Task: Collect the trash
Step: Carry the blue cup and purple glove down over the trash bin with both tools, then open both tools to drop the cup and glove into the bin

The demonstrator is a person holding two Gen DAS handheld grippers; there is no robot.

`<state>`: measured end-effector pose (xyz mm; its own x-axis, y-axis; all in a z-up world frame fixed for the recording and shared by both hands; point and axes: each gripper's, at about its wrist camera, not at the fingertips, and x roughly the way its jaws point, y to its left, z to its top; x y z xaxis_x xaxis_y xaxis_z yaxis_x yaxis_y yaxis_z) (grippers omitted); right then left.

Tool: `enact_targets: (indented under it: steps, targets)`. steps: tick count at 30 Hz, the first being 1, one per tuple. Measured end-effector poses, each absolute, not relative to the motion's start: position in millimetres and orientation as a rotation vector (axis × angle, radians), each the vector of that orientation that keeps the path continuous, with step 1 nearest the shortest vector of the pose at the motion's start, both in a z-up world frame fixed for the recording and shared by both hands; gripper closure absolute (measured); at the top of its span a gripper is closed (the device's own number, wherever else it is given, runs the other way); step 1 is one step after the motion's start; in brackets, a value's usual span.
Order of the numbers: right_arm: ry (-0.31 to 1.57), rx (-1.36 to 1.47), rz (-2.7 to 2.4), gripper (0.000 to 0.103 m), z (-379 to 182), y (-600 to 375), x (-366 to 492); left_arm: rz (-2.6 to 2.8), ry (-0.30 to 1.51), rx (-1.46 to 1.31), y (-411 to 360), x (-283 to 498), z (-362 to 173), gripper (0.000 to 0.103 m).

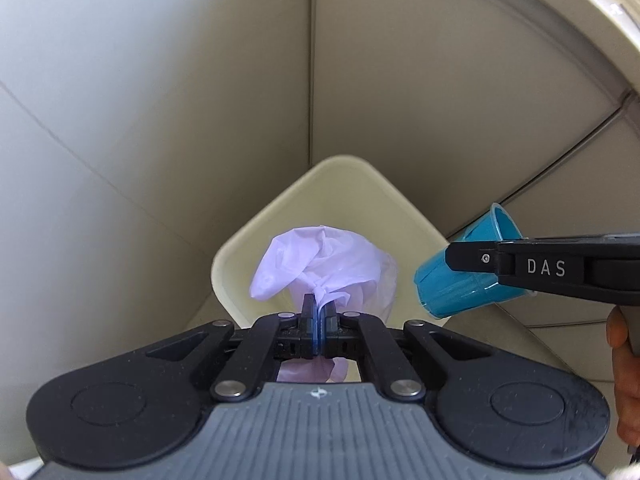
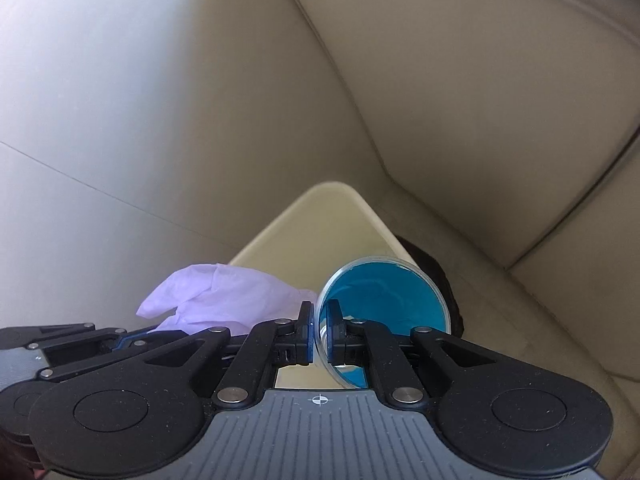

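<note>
My left gripper (image 1: 319, 312) is shut on a crumpled lilac glove (image 1: 320, 264) and holds it over the open cream bin (image 1: 240, 240). My right gripper (image 2: 319, 320) is shut on the rim of a blue plastic cup (image 2: 384, 296), held above the bin's right side (image 2: 340, 208). The cup (image 1: 460, 280) also shows in the left wrist view, tilted, with the right gripper's finger (image 1: 520, 266) across it. The glove (image 2: 224, 296) and the left gripper's linkage (image 2: 80, 340) show at the left of the right wrist view.
The bin stands on a beige tiled floor (image 1: 120, 120), in a corner by a cream wall panel (image 1: 440, 80). A curved cream ledge (image 1: 580, 12) runs at upper right. A dark object (image 2: 436, 272) lies beside the bin. A hand (image 1: 624, 360) holds the right gripper.
</note>
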<state>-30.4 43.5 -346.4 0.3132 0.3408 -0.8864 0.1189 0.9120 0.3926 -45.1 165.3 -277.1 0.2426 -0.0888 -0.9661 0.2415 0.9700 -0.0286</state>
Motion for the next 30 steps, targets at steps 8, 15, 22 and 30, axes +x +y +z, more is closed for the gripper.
enact_targets:
  steps: [8, 15, 22, 30]
  targets:
    - [1.295, 0.488, 0.096, 0.097, -381, 40, -20, -0.173, 1.345, 0.133, 164, -37, -302, 0.102]
    - [1.313, 0.494, 0.080, 0.097, -383, 46, -11, -0.166, 1.357, 0.162, 159, -53, -311, 0.102]
    - [1.311, 0.509, 0.074, 0.091, -375, 47, -12, -0.177, 1.355, 0.172, 157, -51, -319, 0.099]
    - [1.314, 0.569, 0.045, 0.060, -375, 38, -14, -0.197, 1.340, 0.203, 155, -57, -321, 0.050]
